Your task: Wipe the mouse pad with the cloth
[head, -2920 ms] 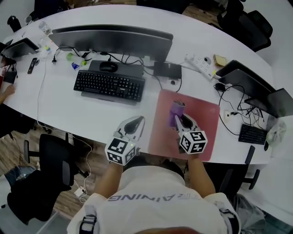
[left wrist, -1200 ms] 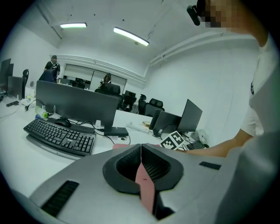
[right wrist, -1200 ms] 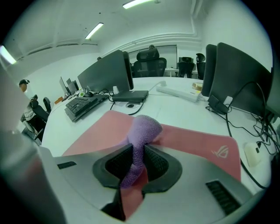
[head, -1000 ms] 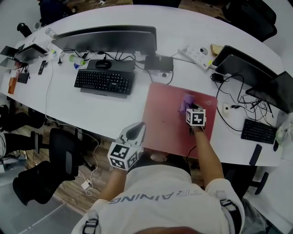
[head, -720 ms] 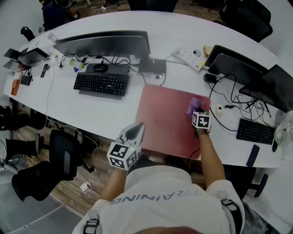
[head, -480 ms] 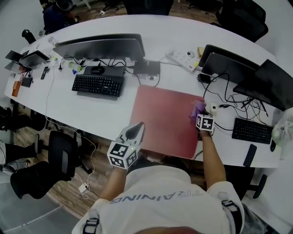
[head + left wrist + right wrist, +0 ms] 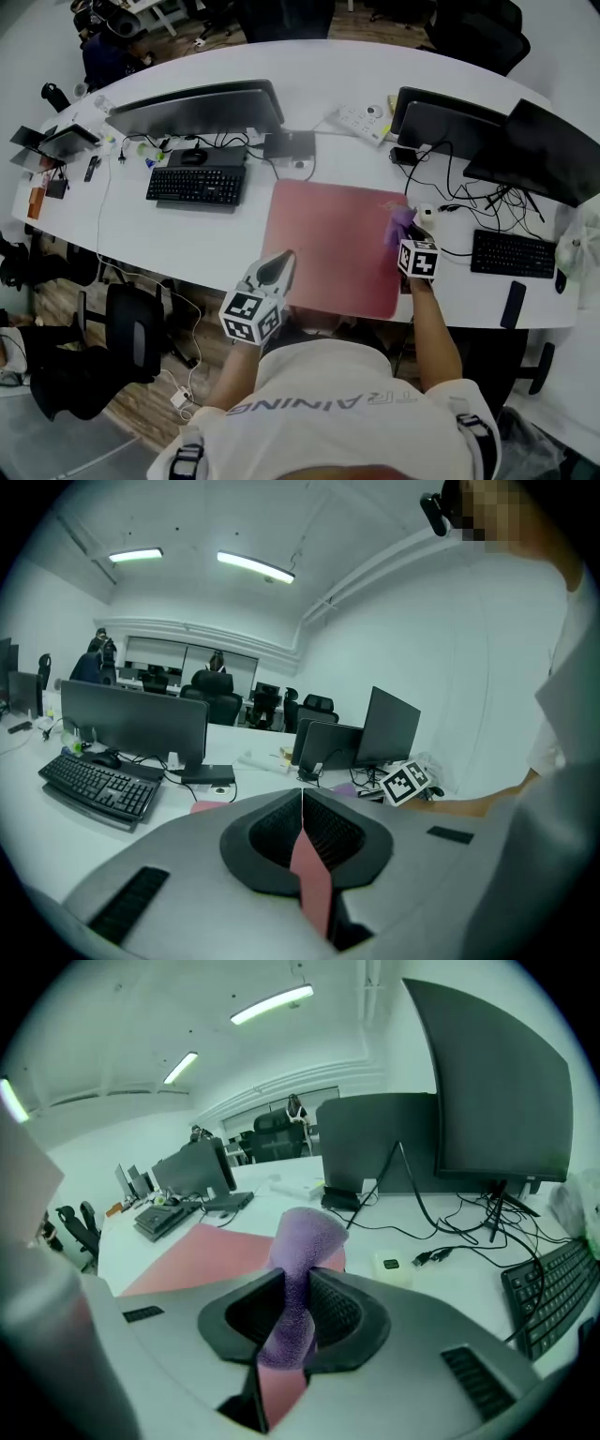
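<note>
Purple cloth [image 7: 305,1237] is clamped between the jaws of the right gripper [image 7: 298,1288], its free end bulging out ahead of the tips and pressed down on the red pad [image 7: 328,244]. This gripper [image 7: 405,236] sits at the pad's right edge, toward the far corner, so the cloth [image 7: 400,223] partly overhangs onto the white table [image 7: 187,234]. To its left the whole pad lies open and bare, a wide flat stretch. To its right the room is tight: a small white box [image 7: 427,214] lies just beside the tips, and past it loose black cables [image 7: 469,202] trail toward a small keyboard [image 7: 507,253]. Ahead of the gripper, beyond the pad's far edge, stands a dark monitor [image 7: 441,117]. Behind it, the pad's near edge runs close to the table's edge. The left gripper [image 7: 279,267] hangs over the pad's near left corner, well apart from the right one, its jaws together on nothing; in its own view [image 7: 302,822] only a sliver of pad shows beneath them. A second keyboard [image 7: 196,185] lies ahead of it and to its left, clear of the pad. The cloth looks fuzzy and soft, pinched narrow where the jaws bite and flaring wide beyond them. The pad [image 7: 206,1251] is plain, matte and smooth, lying flat without visible creases.
</note>
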A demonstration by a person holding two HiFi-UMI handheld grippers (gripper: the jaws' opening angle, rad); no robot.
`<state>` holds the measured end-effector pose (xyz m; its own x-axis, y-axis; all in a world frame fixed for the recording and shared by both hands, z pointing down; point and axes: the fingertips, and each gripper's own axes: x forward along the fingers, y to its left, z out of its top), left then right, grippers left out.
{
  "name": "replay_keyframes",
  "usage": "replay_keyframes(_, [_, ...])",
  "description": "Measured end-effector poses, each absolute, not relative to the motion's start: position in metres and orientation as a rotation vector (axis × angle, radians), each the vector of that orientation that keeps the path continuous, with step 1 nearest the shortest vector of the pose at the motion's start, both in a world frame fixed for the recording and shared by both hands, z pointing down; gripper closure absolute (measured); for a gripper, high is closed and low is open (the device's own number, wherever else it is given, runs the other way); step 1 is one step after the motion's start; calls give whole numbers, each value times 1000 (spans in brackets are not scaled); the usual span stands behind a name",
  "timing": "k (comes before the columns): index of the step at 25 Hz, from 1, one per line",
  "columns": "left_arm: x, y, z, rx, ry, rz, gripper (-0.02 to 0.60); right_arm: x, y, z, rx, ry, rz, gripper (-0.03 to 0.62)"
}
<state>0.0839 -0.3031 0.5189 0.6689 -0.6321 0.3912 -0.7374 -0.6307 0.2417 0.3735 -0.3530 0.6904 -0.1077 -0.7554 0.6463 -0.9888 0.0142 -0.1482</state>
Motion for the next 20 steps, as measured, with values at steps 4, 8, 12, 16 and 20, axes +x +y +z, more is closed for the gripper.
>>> replay_keyframes(4, [79,-309,511,2539,-1028,358,549,345,-343,656,1806,-1979,795,502])
replay_keyframes(8, [54,-311,509,2548,-999,338,549,299,-341,630,1778,-2035,769,502])
replay_keyframes(12, [21,-316,512,2543,-985,324,549,237,-349,621,1709,-2086,751,502])
replay_keyframes(16, [-21,-323,512,2537,-1000,304,549,162,-360,624,1607,-2148,774,502])
replay_keyframes(20, [-72,-325,523,2491,-1040,312,549,86,-370,633,1493,-2203,787,502])
